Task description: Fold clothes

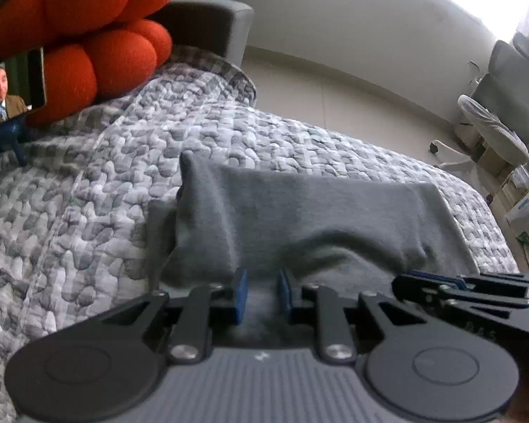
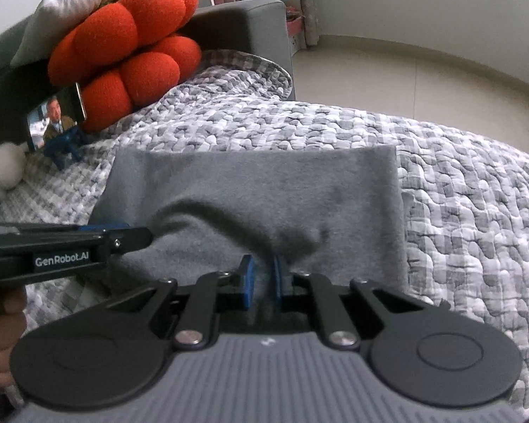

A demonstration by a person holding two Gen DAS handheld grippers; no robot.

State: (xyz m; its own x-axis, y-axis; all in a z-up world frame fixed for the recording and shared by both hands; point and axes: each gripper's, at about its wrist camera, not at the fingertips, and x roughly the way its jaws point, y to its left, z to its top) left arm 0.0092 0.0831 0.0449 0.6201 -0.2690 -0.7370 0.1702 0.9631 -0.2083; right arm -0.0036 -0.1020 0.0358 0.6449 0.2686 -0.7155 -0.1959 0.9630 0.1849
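A grey garment (image 1: 299,211) lies partly folded on a grey-and-white quilted bedspread (image 1: 88,194); it also shows in the right wrist view (image 2: 264,183). My left gripper (image 1: 262,296) is shut on the garment's near edge, with cloth bunched between its blue pads (image 1: 241,292). My right gripper (image 2: 263,280) is shut on the same near edge, to the right of the left one. The cloth is pulled up in a ridge between them. The right gripper enters the left wrist view at the right (image 1: 441,287); the left gripper enters the right wrist view at the left (image 2: 116,238).
An orange knobbly cushion (image 2: 130,53) leans at the bed's head beside a phone (image 2: 56,120) playing video on a small blue stand. A grey headboard (image 2: 243,24), bare floor (image 2: 405,77) and an office chair (image 1: 493,130) lie beyond the bed.
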